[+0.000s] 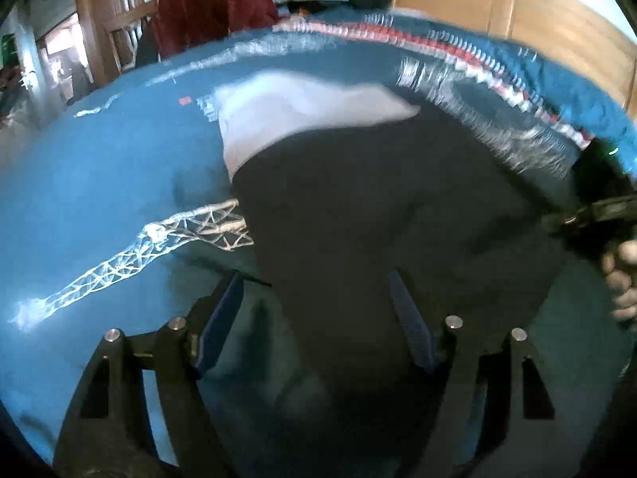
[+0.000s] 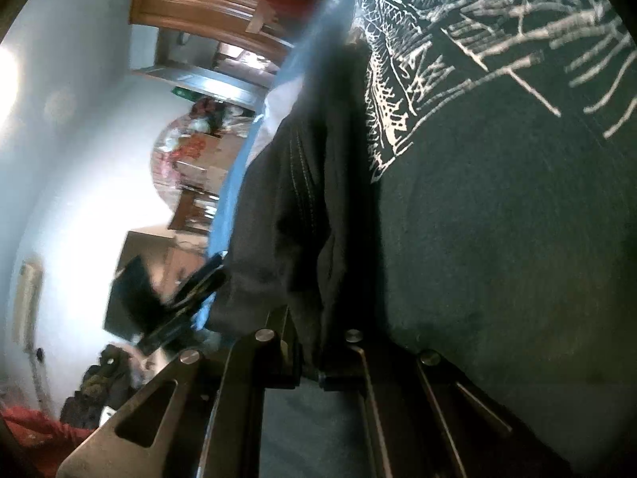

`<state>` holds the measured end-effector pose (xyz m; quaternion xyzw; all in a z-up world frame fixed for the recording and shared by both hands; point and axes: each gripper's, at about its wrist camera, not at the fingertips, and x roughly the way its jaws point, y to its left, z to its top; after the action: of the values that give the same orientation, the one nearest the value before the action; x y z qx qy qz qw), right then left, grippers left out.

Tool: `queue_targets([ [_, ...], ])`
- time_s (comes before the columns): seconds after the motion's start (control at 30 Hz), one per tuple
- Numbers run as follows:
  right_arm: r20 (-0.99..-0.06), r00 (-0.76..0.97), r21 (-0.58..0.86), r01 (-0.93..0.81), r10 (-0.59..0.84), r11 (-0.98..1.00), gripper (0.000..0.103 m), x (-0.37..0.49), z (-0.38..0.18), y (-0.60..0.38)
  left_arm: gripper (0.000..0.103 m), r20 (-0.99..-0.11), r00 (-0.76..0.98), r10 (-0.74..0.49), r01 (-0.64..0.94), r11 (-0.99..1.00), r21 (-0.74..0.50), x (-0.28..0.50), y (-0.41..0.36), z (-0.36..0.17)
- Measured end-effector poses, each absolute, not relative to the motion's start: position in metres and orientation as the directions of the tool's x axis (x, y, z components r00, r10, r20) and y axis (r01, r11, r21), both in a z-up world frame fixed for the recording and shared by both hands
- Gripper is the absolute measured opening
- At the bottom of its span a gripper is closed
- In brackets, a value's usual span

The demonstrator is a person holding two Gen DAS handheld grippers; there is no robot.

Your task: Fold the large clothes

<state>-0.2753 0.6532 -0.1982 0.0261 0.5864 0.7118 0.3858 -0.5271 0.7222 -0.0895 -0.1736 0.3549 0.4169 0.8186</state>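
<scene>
A large black garment (image 1: 382, 215) lies spread on a blue cloth (image 1: 99, 183) printed with white web lines. A white piece of fabric (image 1: 302, 107) shows at its far end. My left gripper (image 1: 316, 310) hovers open over the garment's near part, blue pads apart, nothing between them. My right gripper (image 2: 314, 354) is shut on a bunched fold of the black garment (image 2: 294, 207), which has a stitched seam. In the left wrist view the right gripper (image 1: 589, 215) and a hand (image 1: 623, 279) sit at the garment's right edge.
A dark red cloth (image 1: 211, 8) hangs over a wooden chair at the back left. Wooden panels (image 1: 497, 4) stand behind the table. The blue cloth's striped red and white border (image 1: 438, 47) runs along the far edge. The left gripper (image 2: 195, 286) shows blurred in the right wrist view.
</scene>
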Motion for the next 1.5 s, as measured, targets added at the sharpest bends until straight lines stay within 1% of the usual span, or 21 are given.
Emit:
queue_targets([
  [0.1,-0.474,-0.65,0.811,-0.585,0.594,0.006,0.011,-0.279,-0.183,0.643,0.076,-0.796,0.348,0.495,-0.802,0.597,0.02,-0.526,0.715,-0.13],
  [0.17,-0.538,-0.589,0.757,-0.653,0.603,0.037,0.014,-0.282,-0.171,0.635,0.076,-0.783,0.345,0.517,-0.814,0.581,0.024,-0.525,0.711,-0.116],
  [0.2,-0.588,-0.528,0.695,-0.717,0.613,0.049,0.025,-0.286,-0.157,0.629,0.075,-0.772,0.351,0.531,-0.816,0.577,0.026,-0.525,0.707,-0.107],
  [0.27,-0.659,-0.382,0.529,-0.848,0.647,0.038,0.027,-0.302,-0.121,0.618,0.075,-0.745,0.357,0.563,-0.819,0.572,0.04,-0.526,0.691,-0.092],
  [0.37,-0.663,-0.242,0.348,-0.938,0.709,0.004,0.028,-0.33,-0.087,0.617,0.078,-0.743,0.332,0.581,-0.849,0.527,0.033,-0.53,0.68,-0.095],
  [0.43,-0.709,-0.198,0.264,-0.965,0.677,-0.006,0.029,-0.35,-0.1,0.639,0.086,-0.784,0.295,0.547,-0.866,0.499,0.023,-0.532,0.686,-0.117],
  [0.5,-0.791,-0.186,0.247,-0.969,0.583,0.026,0.03,-0.357,-0.135,0.662,0.088,-0.8,0.292,0.524,-0.87,0.493,0.005,-0.531,0.689,-0.129],
  [0.53,-0.805,-0.19,0.252,-0.967,0.562,0.033,0.029,-0.357,-0.143,0.667,0.088,-0.798,0.297,0.524,-0.872,0.49,-0.003,-0.532,0.691,-0.125],
  [0.6,-0.802,-0.181,0.262,-0.963,0.569,0.063,0.029,-0.351,-0.134,0.663,0.087,-0.779,0.314,0.542,-0.881,0.473,-0.026,-0.538,0.687,-0.107],
  [0.67,-0.767,-0.128,0.196,-0.98,0.629,0.039,0.03,-0.353,-0.106,0.641,0.087,-0.753,0.319,0.575,-0.899,0.436,-0.048,-0.552,0.678,-0.09],
  [0.7,-0.757,-0.084,0.138,-0.99,0.648,0.032,0.036,-0.356,-0.097,0.628,0.089,-0.748,0.316,0.584,-0.908,0.414,-0.061,-0.557,0.676,-0.088],
  [0.73,-0.756,-0.049,0.095,-0.995,0.653,0.035,0.047,-0.358,-0.095,0.618,0.091,-0.749,0.299,0.592,-0.921,0.384,-0.065,-0.56,0.673,-0.088],
  [0.77,-0.757,-0.029,0.071,-0.997,0.652,0.038,0.049,-0.36,-0.095,0.609,0.091,-0.759,0.261,0.596,-0.939,0.341,-0.054,-0.563,0.671,-0.092],
  [0.87,-0.8,0.024,0.018,-0.998,0.6,0.063,0.049,-0.363,-0.119,0.585,0.091,-0.8,0.231,0.553,-0.959,0.271,-0.089,-0.565,0.672,-0.117],
  [0.97,-0.821,0.042,0.036,-0.992,0.569,0.124,0.049,-0.352,-0.141,0.572,0.094,-0.82,0.183,0.542,-0.964,0.265,-0.04,-0.552,0.667,-0.137],
  [1.0,-0.822,0.053,0.029,-0.99,0.567,0.136,0.053,-0.35,-0.143,0.568,0.101,-0.82,0.169,0.548,-0.961,0.277,-0.013,-0.546,0.665,-0.14],
  [1.03,-0.824,0.069,0.023,-0.988,0.562,0.155,0.062,-0.348,-0.148,0.565,0.103,-0.822,0.146,0.55,-0.959,0.284,0.019,-0.54,0.665,-0.143],
  [1.17,-0.813,0.12,-0.011,-0.982,0.57,0.191,0.076,-0.348,-0.158,0.551,0.103,-0.828,0.121,0.548,-0.958,0.283,0.047,-0.535,0.669,-0.147],
  [1.23,-0.795,0.153,-0.03,-0.976,0.588,0.214,0.088,-0.348,-0.162,0.546,0.103,-0.828,0.117,0.548,-0.958,0.281,0.05,-0.535,0.671,-0.147],
  [1.33,-0.789,0.15,0.001,-0.969,0.595,0.245,0.094,-0.34,-0.166,0.545,0.103,-0.828,0.104,0.551,-0.958,0.28,0.066,-0.531,0.672,-0.143],
  [1.5,-0.79,0.173,-0.025,-0.968,0.588,0.251,0.102,-0.343,-0.166,0.549,0.103,-0.825,0.094,0.557,-0.955,0.284,0.083,-0.528,0.672,-0.143],
])
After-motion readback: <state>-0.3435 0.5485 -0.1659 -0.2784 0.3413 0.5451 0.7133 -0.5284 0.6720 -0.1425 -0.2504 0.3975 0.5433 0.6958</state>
